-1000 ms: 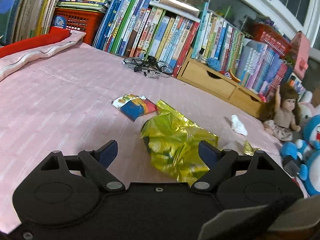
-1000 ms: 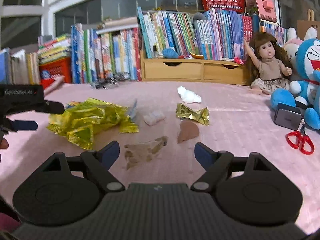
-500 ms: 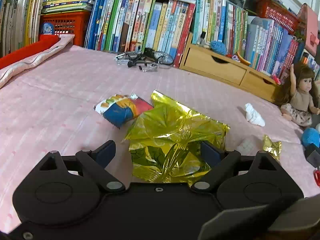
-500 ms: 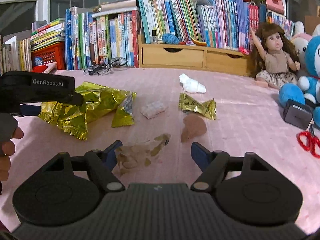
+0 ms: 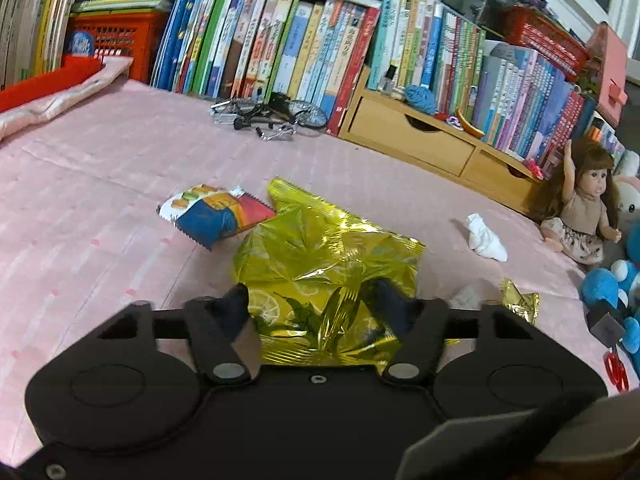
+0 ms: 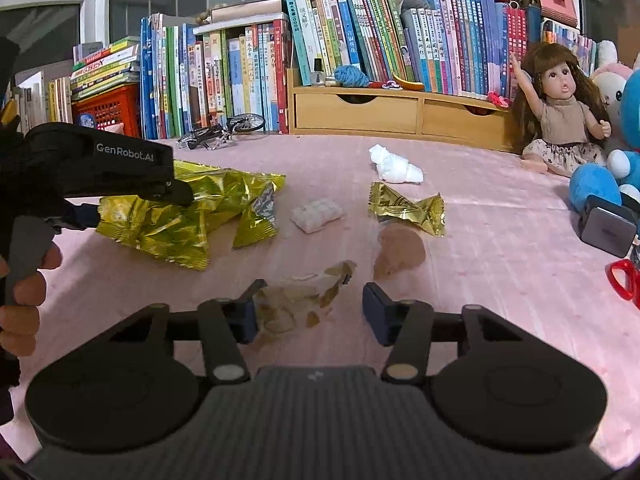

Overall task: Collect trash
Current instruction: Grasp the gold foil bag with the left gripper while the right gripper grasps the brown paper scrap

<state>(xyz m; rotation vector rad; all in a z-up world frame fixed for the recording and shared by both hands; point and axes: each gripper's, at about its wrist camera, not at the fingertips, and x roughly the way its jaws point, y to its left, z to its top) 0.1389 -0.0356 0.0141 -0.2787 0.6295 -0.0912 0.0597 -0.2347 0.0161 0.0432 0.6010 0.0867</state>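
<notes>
two jaws astride crumpled wrappers

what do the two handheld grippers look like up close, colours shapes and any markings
The left gripper has a smooth matte black body, round side discs and dark blue finger pads; its side reads GenRobot.AI in white. The right gripper has a ribbed grey centre with matching black linkages and blue pads.
</notes>
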